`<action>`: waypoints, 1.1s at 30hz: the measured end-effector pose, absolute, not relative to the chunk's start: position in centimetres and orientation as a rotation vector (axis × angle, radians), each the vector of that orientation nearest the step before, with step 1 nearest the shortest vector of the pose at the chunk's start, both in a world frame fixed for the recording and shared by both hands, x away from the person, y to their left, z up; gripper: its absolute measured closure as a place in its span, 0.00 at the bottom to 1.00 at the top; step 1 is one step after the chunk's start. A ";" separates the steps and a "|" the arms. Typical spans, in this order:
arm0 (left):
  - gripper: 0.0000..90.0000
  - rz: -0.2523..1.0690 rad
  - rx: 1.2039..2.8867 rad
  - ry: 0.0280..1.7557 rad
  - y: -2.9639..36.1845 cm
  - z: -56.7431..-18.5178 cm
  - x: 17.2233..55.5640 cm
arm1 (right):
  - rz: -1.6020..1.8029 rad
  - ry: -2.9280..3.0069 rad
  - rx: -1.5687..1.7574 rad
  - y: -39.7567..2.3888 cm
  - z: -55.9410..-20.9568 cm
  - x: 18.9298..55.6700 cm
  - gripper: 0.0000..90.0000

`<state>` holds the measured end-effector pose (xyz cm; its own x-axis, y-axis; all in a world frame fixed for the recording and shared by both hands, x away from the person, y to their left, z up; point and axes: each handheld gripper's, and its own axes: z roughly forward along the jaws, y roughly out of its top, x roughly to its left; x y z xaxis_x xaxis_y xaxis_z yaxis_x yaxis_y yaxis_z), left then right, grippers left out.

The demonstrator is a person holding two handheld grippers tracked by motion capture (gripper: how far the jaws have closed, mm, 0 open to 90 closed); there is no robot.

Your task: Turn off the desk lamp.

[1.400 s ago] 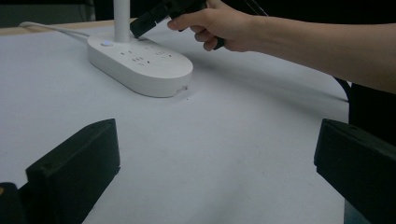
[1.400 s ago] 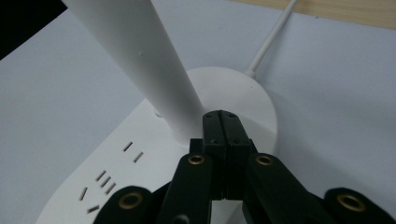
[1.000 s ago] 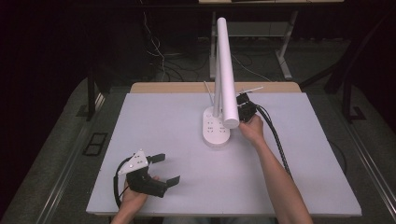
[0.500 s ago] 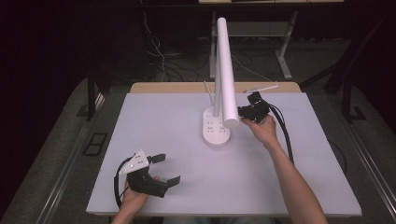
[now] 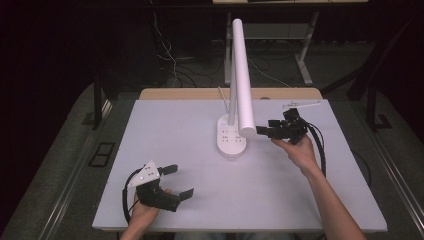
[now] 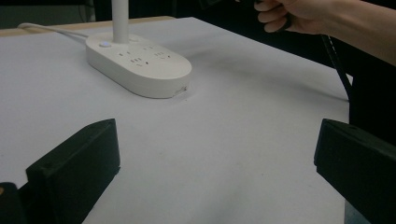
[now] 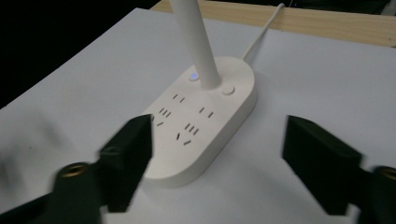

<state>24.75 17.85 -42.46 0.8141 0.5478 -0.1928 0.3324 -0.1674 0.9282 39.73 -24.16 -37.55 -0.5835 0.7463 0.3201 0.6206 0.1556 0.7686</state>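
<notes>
Two grippers: one in each hand, both over the white table (image 5: 310, 200).
Lamp (image 5: 241, 75): white desk lamp standing mid-table toward the far edge, its long tube head reaching toward the person above the base.
Base (image 7: 201, 119): oval, with socket holes on top, a small lit button and a round button beside the stem.
Right gripper (image 5: 263, 131): just beside the tube's near end, apart from it; jaws have just been opening, now spread, nothing between them.
Left gripper (image 5: 178, 181): near the front left edge, jaws spread wide, nothing between them.
</notes>
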 end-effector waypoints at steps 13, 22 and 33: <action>0.00 0.220 1.776 0.684 17.8 -42.5 24.8 | 1.411 2.227 1.352 -27.6 -37.3 33.8 0.01; 0.00 0.224 1.781 0.686 17.8 -42.5 24.7 | 1.436 2.221 1.327 -28.6 -38.0 30.6 0.01; 0.00 0.222 1.780 0.681 17.7 -42.4 24.7 | 1.470 2.206 1.301 -29.5 -39.6 26.7 0.01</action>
